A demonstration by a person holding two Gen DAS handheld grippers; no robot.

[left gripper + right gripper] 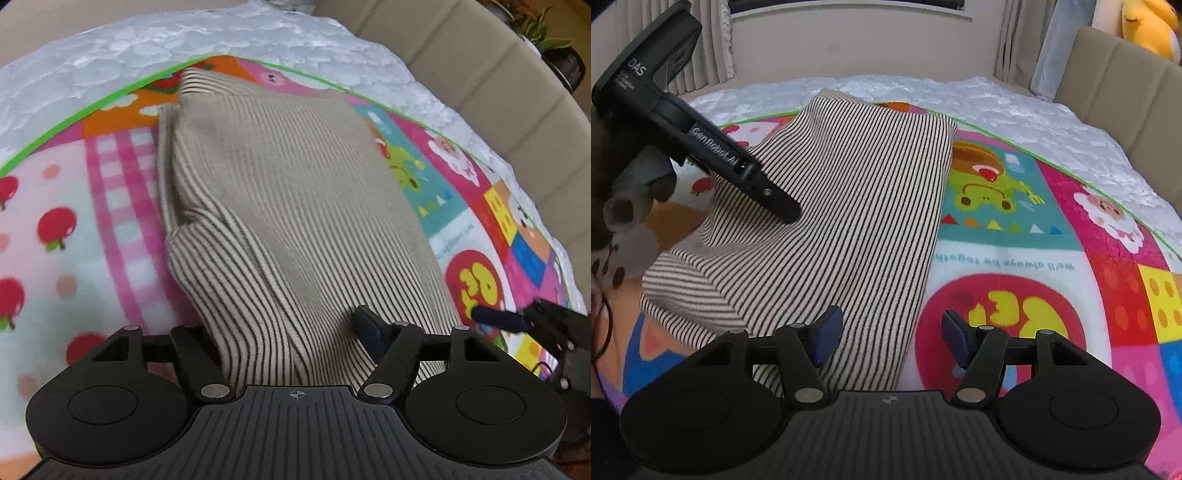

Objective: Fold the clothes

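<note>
A beige garment with thin dark stripes [295,192] lies lengthwise on a colourful cartoon play mat [110,206]. A raised fold of it fills the jaws of my left gripper [288,328]. The right pad [369,326] presses the fold, and cloth covers the left fingertip. In the right wrist view, one left finger [775,201] lies on the garment [849,206], which tents up around it. My right gripper [892,338] stands open over the garment's near right edge. Its left pad [827,334] is above cloth, and its right pad [955,341] is above the mat [1015,258].
The mat lies on a white textured bedspread [1015,107]. A beige padded headboard [1126,96] runs along the right side, with a yellow plush toy [1148,26] above it. Curtains and a wall close the far side. A person's hand [624,206] holds the left gripper.
</note>
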